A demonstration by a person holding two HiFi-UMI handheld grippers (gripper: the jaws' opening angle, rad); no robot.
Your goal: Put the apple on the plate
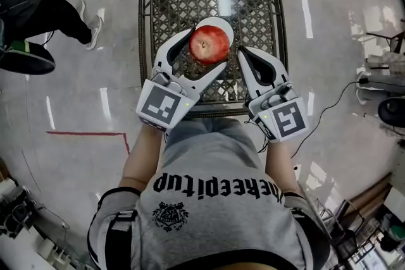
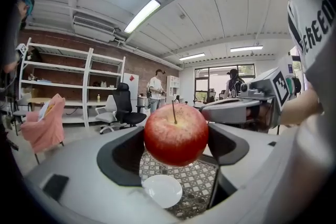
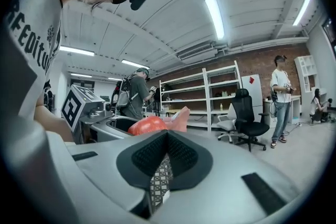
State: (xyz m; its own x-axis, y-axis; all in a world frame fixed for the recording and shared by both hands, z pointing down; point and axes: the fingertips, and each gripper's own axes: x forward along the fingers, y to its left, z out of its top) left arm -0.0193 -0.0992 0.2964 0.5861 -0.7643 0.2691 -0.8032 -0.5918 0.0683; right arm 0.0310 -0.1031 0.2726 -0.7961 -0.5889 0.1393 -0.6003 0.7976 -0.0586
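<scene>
Apple (image 1: 209, 45) clamped in left hand-held gripper (image 1: 206, 50), hovering over plate (image 2: 163, 190); right hand-held gripper (image 1: 243, 55) closed, empty. Next I lower, then release.

— How is the left gripper (image 1: 207, 49) held?
— Pointed forward, with its jaws clamped on the apple (image 2: 176, 134).
— And the right gripper (image 1: 244, 57)?
— Held just beside it, jaws brought together, nothing gripped. The left arm (image 1: 142, 158) and right arm (image 1: 278, 164) are stretched forward.
</scene>
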